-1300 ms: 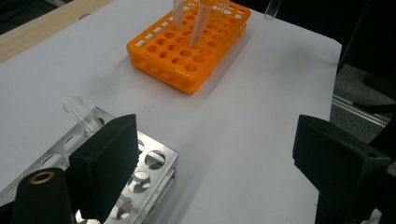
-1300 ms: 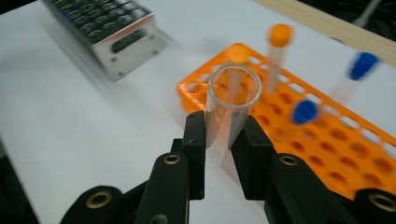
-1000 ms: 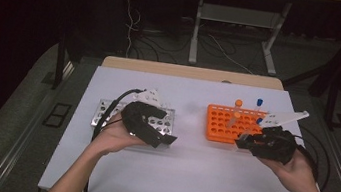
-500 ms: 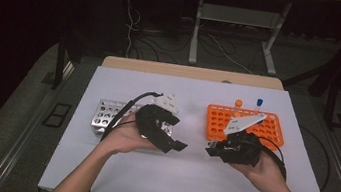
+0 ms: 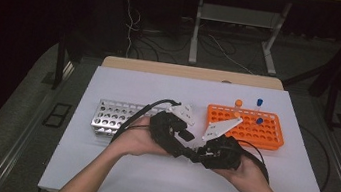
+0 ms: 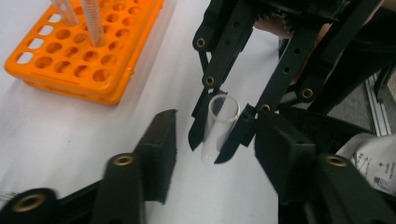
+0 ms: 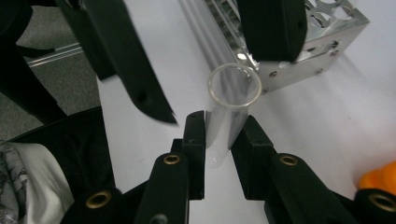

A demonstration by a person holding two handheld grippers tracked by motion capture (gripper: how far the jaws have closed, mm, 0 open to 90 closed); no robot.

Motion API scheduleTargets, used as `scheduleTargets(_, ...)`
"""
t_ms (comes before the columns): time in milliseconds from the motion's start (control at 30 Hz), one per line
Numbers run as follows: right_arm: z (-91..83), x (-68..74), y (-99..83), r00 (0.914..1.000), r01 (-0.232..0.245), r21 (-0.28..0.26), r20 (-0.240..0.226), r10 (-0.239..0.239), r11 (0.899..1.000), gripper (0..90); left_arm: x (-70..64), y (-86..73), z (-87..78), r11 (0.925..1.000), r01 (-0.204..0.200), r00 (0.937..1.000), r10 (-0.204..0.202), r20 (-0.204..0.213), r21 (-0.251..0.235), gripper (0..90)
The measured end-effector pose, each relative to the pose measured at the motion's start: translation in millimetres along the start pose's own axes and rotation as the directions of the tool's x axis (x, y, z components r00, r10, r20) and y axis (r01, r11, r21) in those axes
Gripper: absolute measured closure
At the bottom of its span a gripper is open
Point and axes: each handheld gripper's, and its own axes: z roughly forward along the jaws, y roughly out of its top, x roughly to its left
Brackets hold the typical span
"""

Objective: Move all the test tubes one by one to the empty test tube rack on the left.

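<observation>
Tube (image 7: 229,112), clear and uncapped, sits pinched in the right tool (image 7: 224,135) just above the worktop (image 5: 121,180), midway between the orange rack (image 5: 264,134) and the metal rack (image 5: 110,115). The left tool (image 6: 219,163) faces it with jaws spread wide, gripping nothing. The handover looks about to happen; racking the tube is still to come.

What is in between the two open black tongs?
In the left gripper view, the left tongs stand open around a clear tube, which the right tongs pinch.
</observation>
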Motion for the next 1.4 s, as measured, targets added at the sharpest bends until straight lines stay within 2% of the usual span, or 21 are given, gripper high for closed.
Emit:
scheduleTargets(33, 0.7, 2.2, 0.7, 0.9999, -0.01, -0.001, -0.004, 0.01, 1.0, 74.9, -0.4, 0.1, 0.7, 1.0, -0.004, 1.0, 0.004, 0.003, 0.005, 50.8)
scheduleTargets(133, 2.7, 5.5, 2.2, 0.9999, 0.001, -0.002, -0.015, -0.001, 1.0, 74.9, -1.3, 0.2, 2.4, 0.9997, -0.017, 0.9998, 0.017, 0.014, 0.017, 56.5)
scheduleTargets(233, 4.4, 8.7, 3.9, 0.9997, 0.004, -0.003, -0.024, -0.005, 1.0, 74.9, -1.7, 0.2, 2.8, 0.9993, -0.03, 0.9993, 0.029, 0.024, 0.02, 68.6)
scheduleTargets(267, 4.4, 8.7, 3.9, 0.9997, 0.004, -0.003, -0.024, -0.005, 1.0, 74.9, -1.8, 0.2, 2.5, 0.9992, -0.033, 0.9989, 0.032, 0.035, 0.023, 68.6)
scheduleTargets(333, 4.9, 8.3, 4.2, 0.9997, 0.0, -0.003, -0.023, 0.0, 1.0, 74.8, -3.1, 0.5, 2.1, 0.9989, -0.04, 0.9988, 0.04, 0.03, 0.024, 73.5)
scheduleTargets(467, 4.6, 7.7, 4.8, 0.9994, -0.004, -0.012, -0.035, 0.004, 1.0, 74.0, -1.9, 1.4, -0.6, 0.9988, -0.042, 0.9985, 0.041, 0.038, 0.026, 74.3)
scheduleTargets(633, -0.2, 4.1, 2.5, 0.9991, -0.03, -0.017, -0.031, 0.03, 0.999, 61.3, 2.8, 4.2, -11.3, 0.9991, -0.04, 0.9992, 0.04, 0.01, 0.015, 74.3)
scheduleTargets(700, -1.9, 3.4, 1.6, 0.9989, -0.035, -0.02, -0.03, 0.035, 0.999, 59.2, 5.7, 5.6, -17.4, 0.9989, -0.044, 0.999, 0.044, -0.009, 0.014, 74.3)
scheduleTargets(767, -5.8, 1.2, -0.9, 0.9992, -0.035, -0.032, -0.02, 0.034, 0.999, 55.5, 9.0, 6.7, -24.4, 0.9993, -0.033, 0.9992, 0.034, -0.023, 0.014, 74.3)
scheduleTargets(967, -17.1, -4.2, -11.9, 0.9967, -0.08, -0.069, 0.01, 0.081, 0.994, 40.5, 22.0, 7.9, -45.9, 0.9999, -0.014, 0.9967, 0.014, -0.08, -0.005, 74.3)
scheduleTargets(1167, -25.3, -10.3, -23.5, 0.9901, -0.133, -0.092, 0.033, 0.136, 0.987, 25.4, 36.2, 5.1, -60.8, 0.9998, 0.014, 0.9911, -0.016, -0.132, -0.015, 74.3)
scheduleTargets(1267, -29.3, -11.5, -28.1, 0.9891, -0.136, -0.093, 0.044, 0.141, 0.986, 11.8, 44.7, 2.9, -66.6, 0.9995, 0.026, 0.9867, -0.028, -0.16, -0.015, 74.3)
scheduleTargets(1333, -32.8, -12.1, -31.8, 0.9873, -0.144, -0.102, 0.053, 0.15, 0.984, 7.5, 50.5, 1.0, -70.2, 0.9991, 0.037, 0.9837, -0.04, -0.175, -0.022, 74.3)
scheduleTargets(1367, -33.9, -12.6, -33.0, 0.9863, -0.149, -0.104, 0.055, 0.155, 0.983, 0.0, 53.6, 0.0, -72.0, 0.9989, 0.043, 0.982, -0.046, -0.183, -0.019, 74.3)
scheduleTargets(1400, -35.3, -13.2, -34.8, 0.9852, -0.156, -0.107, 0.053, 0.163, 0.982, 0.2, 56.3, -1.1, -73.1, 0.9985, 0.05, 0.9797, -0.054, -0.193, -0.022, 74.3)
